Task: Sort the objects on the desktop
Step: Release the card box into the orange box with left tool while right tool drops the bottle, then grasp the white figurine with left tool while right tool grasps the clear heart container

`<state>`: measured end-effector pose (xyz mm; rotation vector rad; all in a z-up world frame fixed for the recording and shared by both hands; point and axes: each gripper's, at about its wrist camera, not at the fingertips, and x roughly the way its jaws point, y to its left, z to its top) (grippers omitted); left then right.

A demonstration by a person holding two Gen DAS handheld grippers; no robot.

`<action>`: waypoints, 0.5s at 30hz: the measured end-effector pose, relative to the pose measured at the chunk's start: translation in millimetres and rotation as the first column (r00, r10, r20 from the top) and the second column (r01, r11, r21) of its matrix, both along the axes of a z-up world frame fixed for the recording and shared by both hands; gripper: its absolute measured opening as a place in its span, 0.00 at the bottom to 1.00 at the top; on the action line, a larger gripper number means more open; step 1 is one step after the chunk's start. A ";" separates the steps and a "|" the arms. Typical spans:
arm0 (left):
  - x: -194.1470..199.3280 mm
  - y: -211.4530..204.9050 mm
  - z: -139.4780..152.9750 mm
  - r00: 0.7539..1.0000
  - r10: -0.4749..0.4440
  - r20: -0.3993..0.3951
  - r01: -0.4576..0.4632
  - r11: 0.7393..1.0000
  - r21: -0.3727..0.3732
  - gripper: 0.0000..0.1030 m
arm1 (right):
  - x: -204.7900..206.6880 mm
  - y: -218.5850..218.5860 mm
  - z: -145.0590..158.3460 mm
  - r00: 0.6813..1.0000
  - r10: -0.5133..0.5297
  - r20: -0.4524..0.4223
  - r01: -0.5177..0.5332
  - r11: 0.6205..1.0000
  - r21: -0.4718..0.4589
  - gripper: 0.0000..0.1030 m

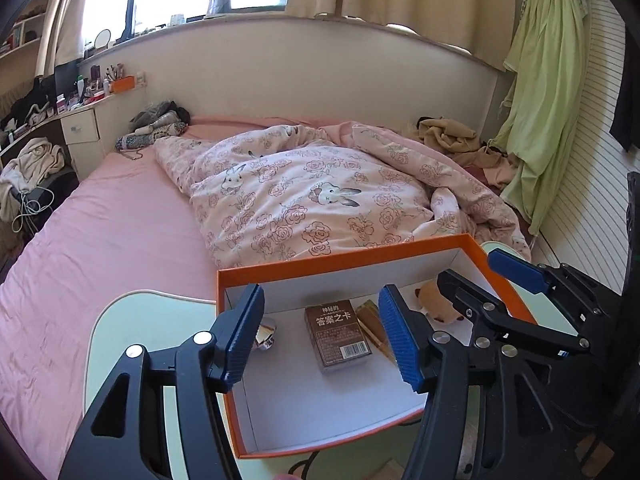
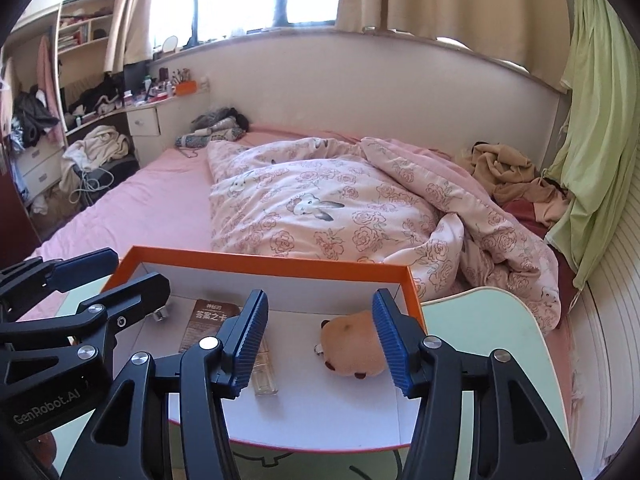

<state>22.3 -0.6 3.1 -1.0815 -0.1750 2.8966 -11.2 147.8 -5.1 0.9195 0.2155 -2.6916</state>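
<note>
Hovering wide open and empty: left hand-held gripper (image 1: 322, 334) over the orange box (image 1: 340, 262) on the pale green worktop (image 1: 132, 320). Lying flat between its blue pads, the brown card box (image 1: 338, 336), long axis running away toward the bed (image 1: 120, 220). Likewise spread wide, right hand-held gripper (image 2: 320, 344) around the plush toy (image 2: 354, 350); beside that, a slim glass bottle (image 2: 266, 376) lying lengthwise.

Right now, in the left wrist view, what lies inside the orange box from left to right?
Shiny metal piece → brown card box → gold-coloured bottle → tan plush toy.
</note>
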 end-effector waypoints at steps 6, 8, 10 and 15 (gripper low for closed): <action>30.1 -5.2 14.2 0.999 -0.033 0.005 0.033 0.999 0.013 0.59 | 30.2 6.8 15.7 1.000 0.028 -0.011 -0.029 0.999 -0.026 0.52; 46.7 -8.8 16.9 0.999 -0.044 0.011 0.044 0.999 0.008 0.59 | 46.6 12.0 20.2 0.999 0.053 -0.009 -0.053 0.998 -0.044 0.52; 64.7 -13.2 17.9 0.998 -0.052 0.020 0.052 0.999 0.005 0.59 | 63.7 18.1 22.1 0.998 0.070 -0.005 -0.070 0.996 -0.059 0.52; 113.2 -19.8 4.1 0.997 -0.063 0.036 0.060 0.995 0.082 0.59 | 121.6 42.6 -1.6 0.989 0.136 0.052 -0.127 0.980 -0.151 0.52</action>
